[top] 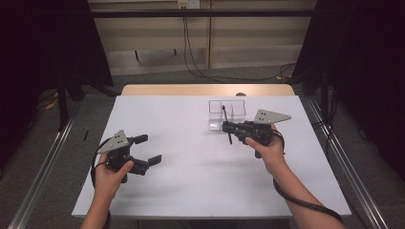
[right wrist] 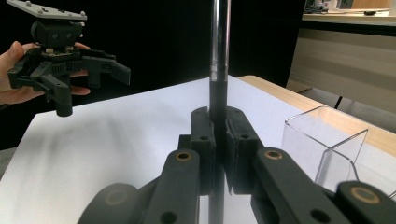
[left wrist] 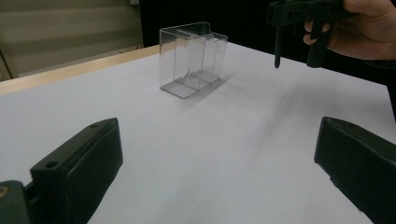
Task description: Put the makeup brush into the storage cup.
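A slim black pen (top: 224, 114) stands clamped between the jaws of my right gripper (top: 226, 127), just in front of a clear plastic box (top: 239, 102) with compartments at the table's back middle. In the right gripper view the pen (right wrist: 218, 56) rises straight up from the shut jaws of my right gripper (right wrist: 219, 140), with the box (right wrist: 327, 135) to the right. My left gripper (top: 149, 149) is open and holds nothing, over the left part of the table. The left gripper view shows my left gripper (left wrist: 215, 172) with its jaws wide apart, the box (left wrist: 191, 60) ahead, and the pen (left wrist: 277, 46) hanging from the right gripper (left wrist: 276, 18).
The white table top (top: 191, 181) lies bare between the two hands. A wooden strip (top: 205, 89) runs along its far edge. Metal rails (top: 43, 167) flank the table on the floor, and cables trail behind it.
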`<action>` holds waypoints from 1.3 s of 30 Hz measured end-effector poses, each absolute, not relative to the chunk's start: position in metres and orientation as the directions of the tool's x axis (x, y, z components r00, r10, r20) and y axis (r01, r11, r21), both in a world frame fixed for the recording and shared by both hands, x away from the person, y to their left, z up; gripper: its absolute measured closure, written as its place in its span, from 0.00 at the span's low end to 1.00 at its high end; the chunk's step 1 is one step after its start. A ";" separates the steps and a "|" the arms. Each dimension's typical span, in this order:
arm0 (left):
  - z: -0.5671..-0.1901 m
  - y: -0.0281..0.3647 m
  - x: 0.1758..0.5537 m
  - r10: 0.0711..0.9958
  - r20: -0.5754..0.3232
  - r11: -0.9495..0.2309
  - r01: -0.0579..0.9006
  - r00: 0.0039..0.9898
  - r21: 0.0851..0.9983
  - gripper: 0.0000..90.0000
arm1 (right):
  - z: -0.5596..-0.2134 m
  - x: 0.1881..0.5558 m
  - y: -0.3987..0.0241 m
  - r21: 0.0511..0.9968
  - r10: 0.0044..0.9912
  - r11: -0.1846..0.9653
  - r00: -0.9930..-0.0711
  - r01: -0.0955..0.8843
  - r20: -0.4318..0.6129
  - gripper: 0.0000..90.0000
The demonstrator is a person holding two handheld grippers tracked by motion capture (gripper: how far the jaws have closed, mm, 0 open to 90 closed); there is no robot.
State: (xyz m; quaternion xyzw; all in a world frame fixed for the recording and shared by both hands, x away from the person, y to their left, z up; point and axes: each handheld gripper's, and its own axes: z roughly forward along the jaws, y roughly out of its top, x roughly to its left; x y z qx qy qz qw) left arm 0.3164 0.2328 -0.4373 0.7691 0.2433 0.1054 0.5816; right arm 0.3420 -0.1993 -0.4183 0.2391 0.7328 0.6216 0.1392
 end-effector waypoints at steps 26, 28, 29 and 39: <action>-0.438 0.251 0.307 0.525 -0.113 -0.188 0.245 0.844 0.951 0.01 | -0.420 0.355 -0.199 0.981 0.537 0.071 -0.836 0.179 0.114 0.93; -0.438 0.251 0.306 0.526 -0.115 -0.184 0.244 0.843 0.952 0.01 | -0.420 0.356 -0.198 0.981 0.539 0.069 -0.834 0.181 0.116 0.93; -0.438 0.252 0.306 0.527 -0.112 -0.184 0.242 0.843 0.953 0.01 | -0.420 0.356 -0.198 0.981 0.539 0.069 -0.834 0.181 0.116 0.93; -0.438 0.257 0.302 0.536 -0.116 -0.171 0.242 0.836 0.955 0.01 | -0.421 0.360 -0.197 0.982 0.547 0.062 -0.829 0.180 0.118 0.93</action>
